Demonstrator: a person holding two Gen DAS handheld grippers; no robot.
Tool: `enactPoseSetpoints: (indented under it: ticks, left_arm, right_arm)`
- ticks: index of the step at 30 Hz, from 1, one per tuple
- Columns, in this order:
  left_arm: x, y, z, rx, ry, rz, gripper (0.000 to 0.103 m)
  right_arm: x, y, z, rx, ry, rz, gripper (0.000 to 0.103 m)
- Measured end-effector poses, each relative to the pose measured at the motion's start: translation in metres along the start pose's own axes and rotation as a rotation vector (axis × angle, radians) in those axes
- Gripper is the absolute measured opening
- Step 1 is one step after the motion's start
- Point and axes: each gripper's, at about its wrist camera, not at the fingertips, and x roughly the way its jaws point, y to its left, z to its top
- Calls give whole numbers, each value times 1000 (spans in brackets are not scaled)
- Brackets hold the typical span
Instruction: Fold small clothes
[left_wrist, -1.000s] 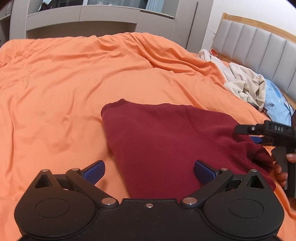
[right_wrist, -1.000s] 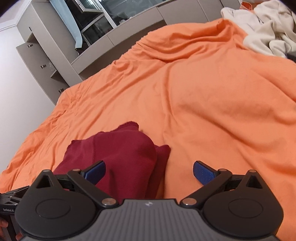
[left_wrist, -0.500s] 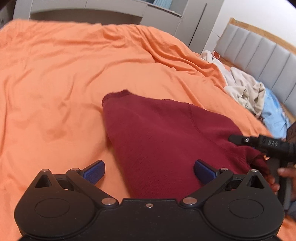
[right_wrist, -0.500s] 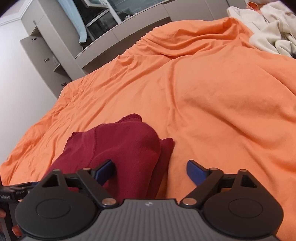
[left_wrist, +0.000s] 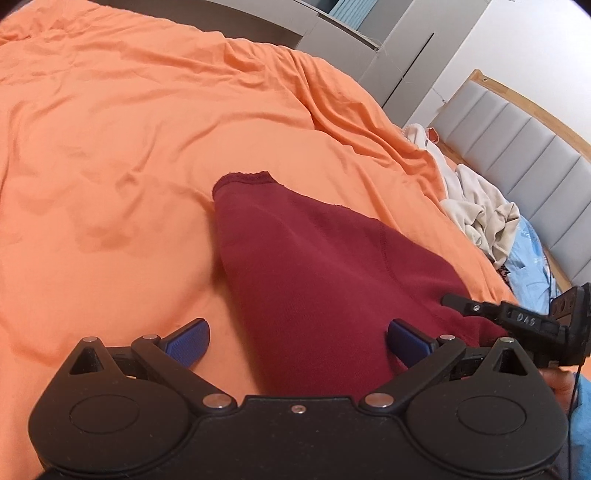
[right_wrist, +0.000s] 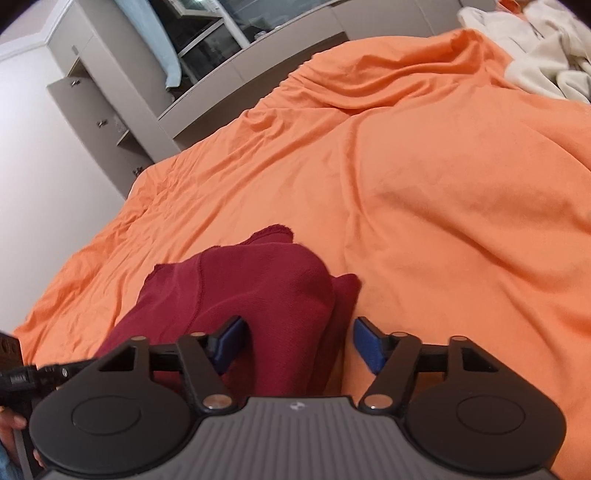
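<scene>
Since a second ago the right gripper (right_wrist: 297, 341) has narrowed; its jaws are closing around the maroon garment (right_wrist: 258, 291), lower centre on the orange bedsheet (right_wrist: 424, 184). The left gripper (left_wrist: 297, 339) gapes wide, straddling the garment's edge.

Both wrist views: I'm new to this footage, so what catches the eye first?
A dark red knit garment lies bunched on the rumpled orange bedsheet, right ahead of both grippers. The right gripper is closing around its near edge; the left gripper is open. Cream clothes are heaped by the grey padded headboard.
</scene>
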Motion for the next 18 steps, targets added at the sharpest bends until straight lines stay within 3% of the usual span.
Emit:
enactPoseSetpoints:
  ticks: [6,18]
  left_arm:
    - [3,4,0,-20,-5,-31,102]
    - [7,0,-4,18,26,5,102]
  right_arm:
    - [8,-3,-5,32,29,13,67]
    - [14,-5,-8,85,36,22,69]
